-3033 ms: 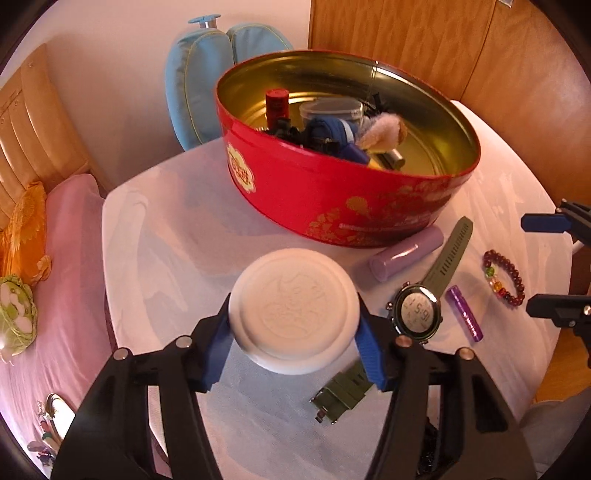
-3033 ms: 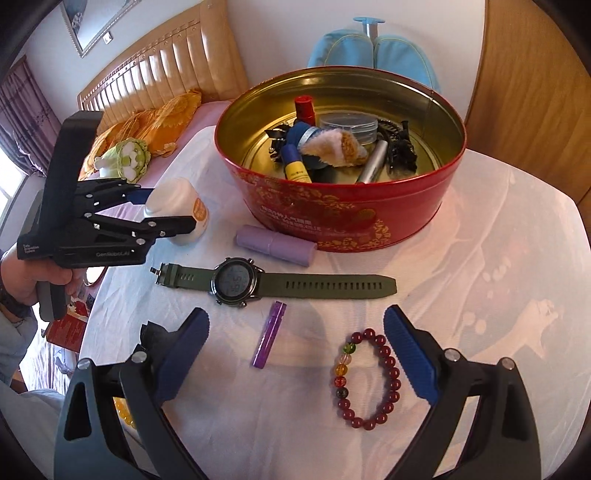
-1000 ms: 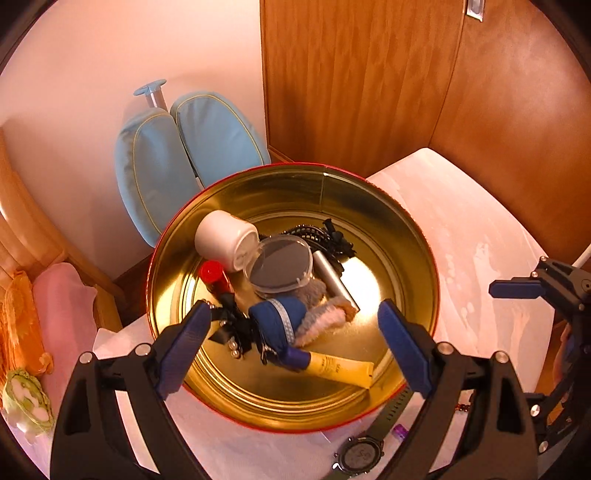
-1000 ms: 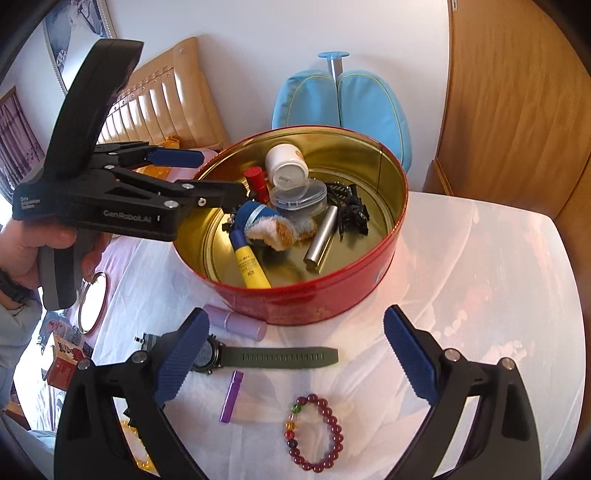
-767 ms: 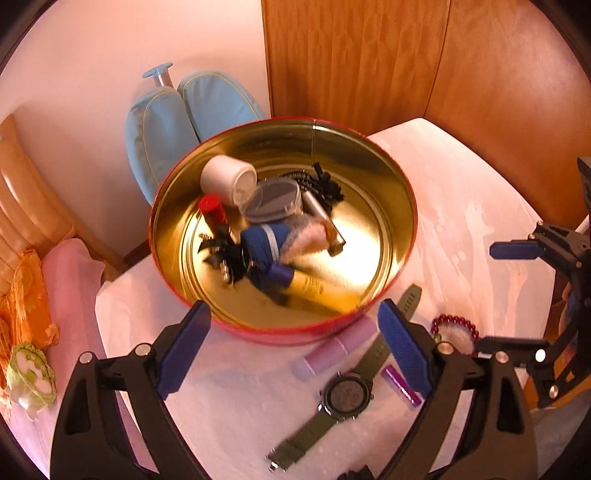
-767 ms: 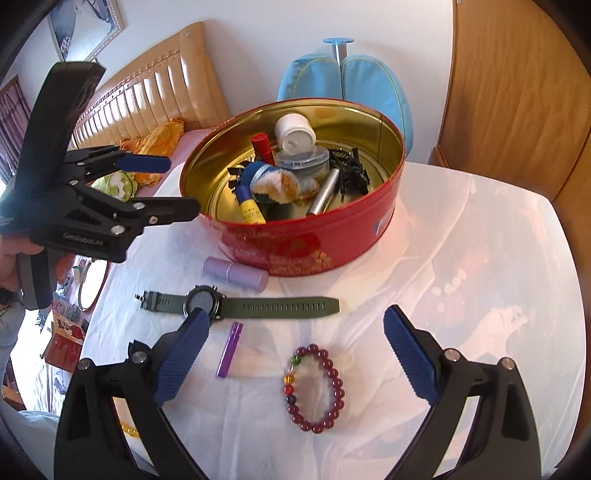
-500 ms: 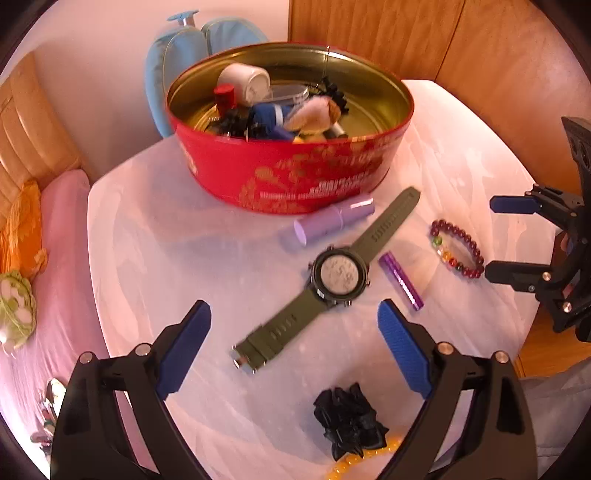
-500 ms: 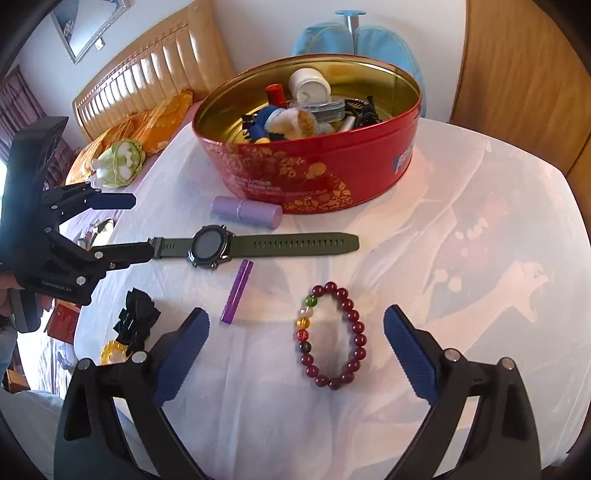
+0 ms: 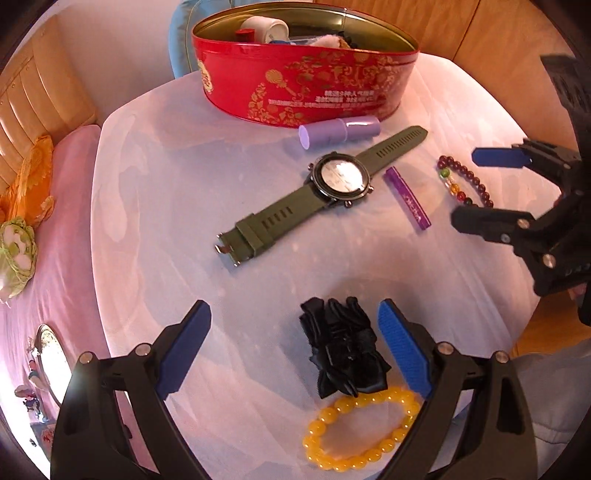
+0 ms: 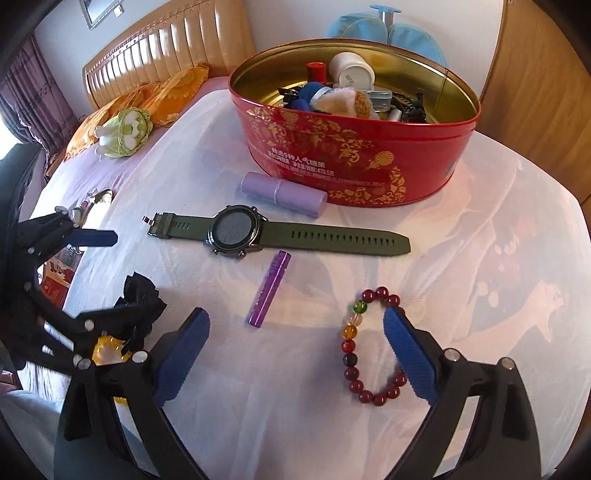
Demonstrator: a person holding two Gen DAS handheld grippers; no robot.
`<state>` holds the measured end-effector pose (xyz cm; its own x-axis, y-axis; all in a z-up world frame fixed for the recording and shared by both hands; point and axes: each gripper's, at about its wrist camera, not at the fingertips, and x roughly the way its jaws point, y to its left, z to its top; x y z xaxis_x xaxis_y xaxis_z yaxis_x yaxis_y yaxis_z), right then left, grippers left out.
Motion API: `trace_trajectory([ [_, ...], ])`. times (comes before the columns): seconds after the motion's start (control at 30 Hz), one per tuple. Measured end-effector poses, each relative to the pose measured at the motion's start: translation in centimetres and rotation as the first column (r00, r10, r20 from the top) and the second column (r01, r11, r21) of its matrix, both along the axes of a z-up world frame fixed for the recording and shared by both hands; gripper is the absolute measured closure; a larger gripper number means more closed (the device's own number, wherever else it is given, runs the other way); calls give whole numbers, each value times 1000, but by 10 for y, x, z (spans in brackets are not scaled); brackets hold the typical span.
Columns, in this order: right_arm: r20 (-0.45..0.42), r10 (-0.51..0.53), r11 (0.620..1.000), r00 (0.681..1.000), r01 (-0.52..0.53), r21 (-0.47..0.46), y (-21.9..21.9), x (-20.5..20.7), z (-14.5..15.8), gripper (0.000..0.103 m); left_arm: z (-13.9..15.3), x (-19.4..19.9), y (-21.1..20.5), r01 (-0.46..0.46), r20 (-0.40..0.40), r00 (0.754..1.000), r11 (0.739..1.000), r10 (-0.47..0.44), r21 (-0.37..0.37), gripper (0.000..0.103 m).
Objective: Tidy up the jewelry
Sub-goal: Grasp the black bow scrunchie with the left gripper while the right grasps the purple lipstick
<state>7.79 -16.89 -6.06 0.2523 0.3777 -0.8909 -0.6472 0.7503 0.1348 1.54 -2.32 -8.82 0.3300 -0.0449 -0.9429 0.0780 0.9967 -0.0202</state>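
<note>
A red tin (image 9: 306,85) (image 10: 354,166) at the back of the white table holds several small items, among them a white jar (image 10: 351,70). In front of it lie a lilac tube (image 9: 338,131) (image 10: 284,194), a green watch (image 9: 321,188) (image 10: 273,234), a thin purple stick (image 9: 406,197) (image 10: 269,288) and a dark red bead bracelet (image 9: 463,181) (image 10: 369,347). My left gripper (image 9: 293,339) is open, low over the table beside a black hair bow (image 9: 341,345) and a yellow bead bracelet (image 9: 362,430). My right gripper (image 10: 295,347) is open, with its right finger at the red bracelet.
A bed with a pink sheet (image 9: 48,258), orange cushions (image 10: 147,96) and a cabbage plush (image 10: 123,129) lies left of the table. A blue bag (image 10: 384,26) stands behind the tin. Wooden panels (image 10: 535,74) rise at the right. The table edge is close in front.
My left gripper let the white jar go into the tin, then drew back and down to the near table edge over the black bow. My right gripper sank toward the red bracelet.
</note>
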Motion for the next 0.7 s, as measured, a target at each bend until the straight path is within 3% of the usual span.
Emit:
trace_trajectory([
  [0.03, 4, -1, 1000, 1000, 1, -2, 4, 1, -2, 8, -2, -3, -3, -1, 1, 1000, 1000, 1, -6, 14],
  [0.1, 1, 0, 1000, 1000, 0, -7, 12, 4, -6, 30, -5, -9, -9, 0, 10, 1000, 1000, 0, -13, 14],
  [0.13, -9, 2, 1000, 1000, -2, -18, 16, 6, -10, 33, -9, -13, -13, 5, 11, 1000, 1000, -5, -4, 14],
  [0.23, -26, 4, 999, 1000, -5, -44, 23, 10, -20, 33, -19, -18, -21, 18, 1, 1000, 998, -18, 52, 14],
  [0.33, -33, 1, 998, 999, -3, -58, 27, 11, -28, 34, -20, -20, -21, -7, 22, 1000, 999, 7, 35, 14],
  [0.43, 1, 15, 997, 1000, -15, -76, 29, 7, -29, 41, -18, -22, -21, -14, 32, 999, 999, 13, 36, 16],
  [0.5, 30, 50, 995, 998, -47, -89, 32, 2, -29, 58, -13, -25, -23, -3, 55, 999, 999, 1, 33, 33],
  [0.57, 34, 79, 993, 996, -76, -85, 34, -4, -28, 70, -10, -26, -23, 11, 63, 998, 999, -13, 33, 60],
  [0.63, 21, 87, 993, 996, -85, -78, 35, -5, -27, 89, -8, -23, -21, 11, 52, 999, 1000, -12, 18, 67],
  [0.7, -25, 70, 996, 997, -71, -46, 30, 0, -27, 92, -5, -21, -16, 2, 39, 999, 999, 0, -34, 69],
])
